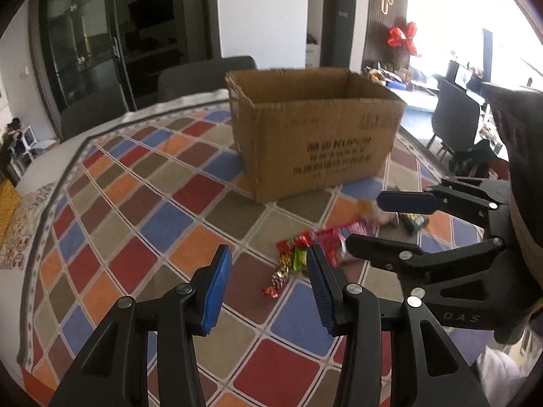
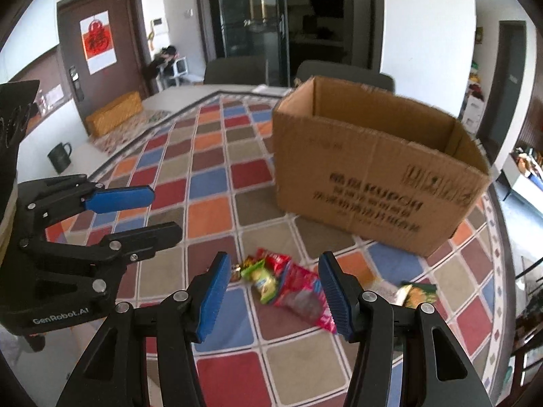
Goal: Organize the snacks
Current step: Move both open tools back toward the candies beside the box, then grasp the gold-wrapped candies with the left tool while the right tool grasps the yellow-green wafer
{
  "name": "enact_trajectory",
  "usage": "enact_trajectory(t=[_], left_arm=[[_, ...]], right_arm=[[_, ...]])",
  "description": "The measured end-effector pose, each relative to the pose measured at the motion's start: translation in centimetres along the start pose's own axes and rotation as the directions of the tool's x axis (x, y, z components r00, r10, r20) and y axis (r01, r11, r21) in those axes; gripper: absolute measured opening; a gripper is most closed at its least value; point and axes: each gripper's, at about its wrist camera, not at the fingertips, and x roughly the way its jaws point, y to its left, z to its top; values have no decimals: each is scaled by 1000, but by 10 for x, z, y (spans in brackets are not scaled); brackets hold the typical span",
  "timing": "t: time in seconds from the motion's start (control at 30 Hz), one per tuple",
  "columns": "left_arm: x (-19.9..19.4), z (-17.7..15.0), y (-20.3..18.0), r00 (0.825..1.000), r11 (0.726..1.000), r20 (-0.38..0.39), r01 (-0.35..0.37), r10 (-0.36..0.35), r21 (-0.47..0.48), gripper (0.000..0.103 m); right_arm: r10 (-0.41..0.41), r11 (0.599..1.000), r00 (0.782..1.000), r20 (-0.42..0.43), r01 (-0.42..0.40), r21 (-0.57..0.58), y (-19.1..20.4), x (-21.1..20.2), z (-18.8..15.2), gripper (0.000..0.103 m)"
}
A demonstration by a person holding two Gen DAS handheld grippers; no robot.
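Note:
An open-topped cardboard box (image 1: pixel 315 135) (image 2: pixel 373 176) stands on the checkered tablecloth. In front of it lies a small heap of snacks: a red packet (image 1: pixel 332 240) (image 2: pixel 298 291), a green-yellow packet (image 2: pixel 263 279), a twisted foil candy (image 1: pixel 278 278) and, apart to the right, a dark green packet (image 1: pixel 415 222) (image 2: pixel 415 293). My left gripper (image 1: pixel 269 288) (image 2: pixel 166 213) hovers open just left of the heap, holding nothing. My right gripper (image 2: pixel 273 291) (image 1: pixel 366 220) hangs open above the red packet, apart from it, also holding nothing. The box's inside is hidden.
The tablecloth (image 1: pixel 152 203) covers a round table, with dark chairs (image 2: pixel 234 69) behind it. A dark green mug (image 2: pixel 59 157) and a yellow box (image 2: pixel 113 117) sit at the far left of the table. The table edge curves close on the right.

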Motion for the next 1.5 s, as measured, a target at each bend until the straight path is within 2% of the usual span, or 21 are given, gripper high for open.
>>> enact_trajectory(t=[0.17,0.37,0.73,1.07,1.27,1.33,1.5], left_arm=[[17,-13,1,999,998,-40,36,-34,47,45],[35,-23,0,993,989,-88,85,-74,122,38],[68,-22,3,976,975,-161,170,-147,141,29],[92,-22,4,962,970,-210,206,-176,129,25],[103,-22,7,956,971,-222,218,-192,101,23],[106,-23,9,953,971,-228,224,-200,87,19],[106,-25,17,955,977,-220,212,-198,41,17]], right_arm=[[26,999,996,-80,-29,-37,4,24,-8,52],[21,995,992,-126,-32,-89,6,46,-13,46],[85,988,974,-212,-110,-107,10,82,-15,37],[108,985,959,-261,-138,-101,5,104,-17,33],[106,981,959,-263,-144,-128,8,111,-14,33],[108,980,958,-266,-148,-135,8,113,-12,33],[115,975,954,-277,-162,-150,10,119,-9,33]])
